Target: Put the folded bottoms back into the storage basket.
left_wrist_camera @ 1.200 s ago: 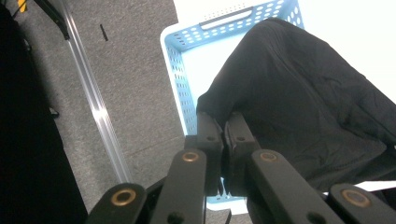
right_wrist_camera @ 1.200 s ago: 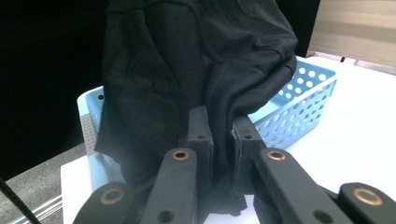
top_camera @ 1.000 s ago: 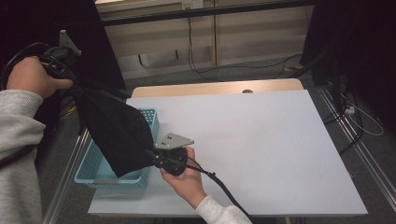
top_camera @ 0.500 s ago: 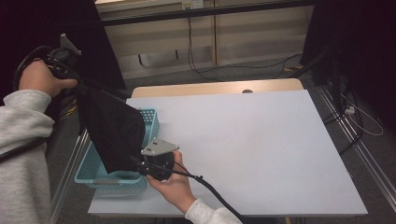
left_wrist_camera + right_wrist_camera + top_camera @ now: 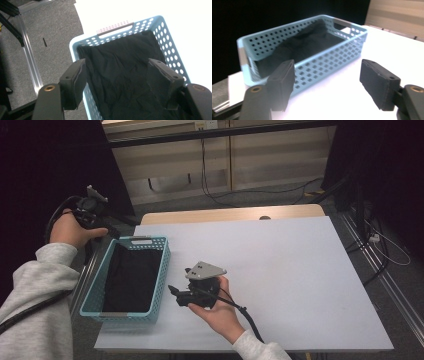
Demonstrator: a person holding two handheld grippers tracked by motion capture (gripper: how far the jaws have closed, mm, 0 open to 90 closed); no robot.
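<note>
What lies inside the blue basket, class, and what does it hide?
A crumpled black cloth lies inside the blue basket, covering nearly all its floor. Whatever lies beneath the cloth cannot be seen.

Your high view looks forward and down on the table [image 5: 280, 270]. Your left gripper view peers steeply down into the basket [image 5: 170, 50]; your right faces it low, from nearby.

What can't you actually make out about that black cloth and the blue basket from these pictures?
- Basket floor: hidden in the high view by the black cloth lying in it.
- Cloth's near end: cut off by the bottom edge in the left gripper view, partly behind the jaws.
- What kind of garment it is: too dark and crumpled in the right gripper view to tell.
</note>
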